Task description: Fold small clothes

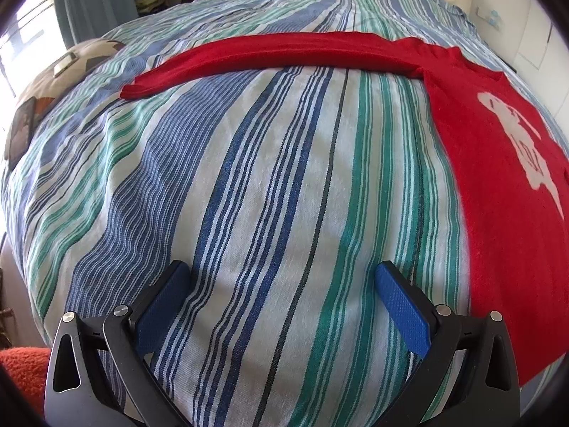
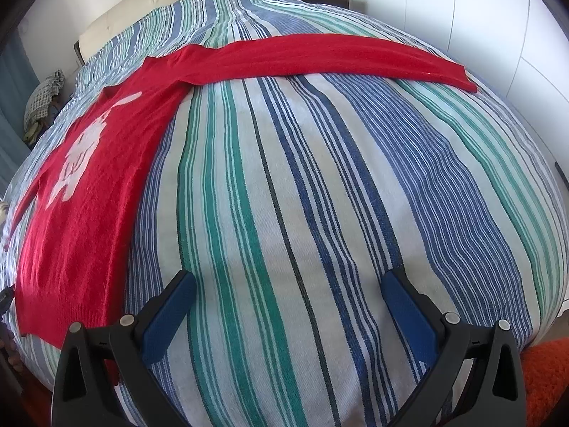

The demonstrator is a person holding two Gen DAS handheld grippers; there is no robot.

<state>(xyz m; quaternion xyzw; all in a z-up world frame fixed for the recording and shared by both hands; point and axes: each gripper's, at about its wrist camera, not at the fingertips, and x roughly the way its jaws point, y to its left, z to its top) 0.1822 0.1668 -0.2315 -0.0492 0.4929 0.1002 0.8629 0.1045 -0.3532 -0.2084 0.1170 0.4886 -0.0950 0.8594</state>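
Sweater [image 1: 498,185], red, lies flat on striped bedspread [image 1: 270,185], sleeves stretched out sideways; left view has its body cut off at the right edge, right view [image 2: 89,213] cuts it at the left. White print [image 2: 80,163] on the chest, shape hard to make out. Headboard [image 2: 149,7] only partly showing past the bed. Left gripper [image 1: 282,306] hangs over bare bedspread, jaws wide apart, empty. Right gripper [image 2: 290,309] same, jaws apart, nothing between, sweater hem just beside its left finger. Orange rug [image 2: 547,380] cut off at the corner
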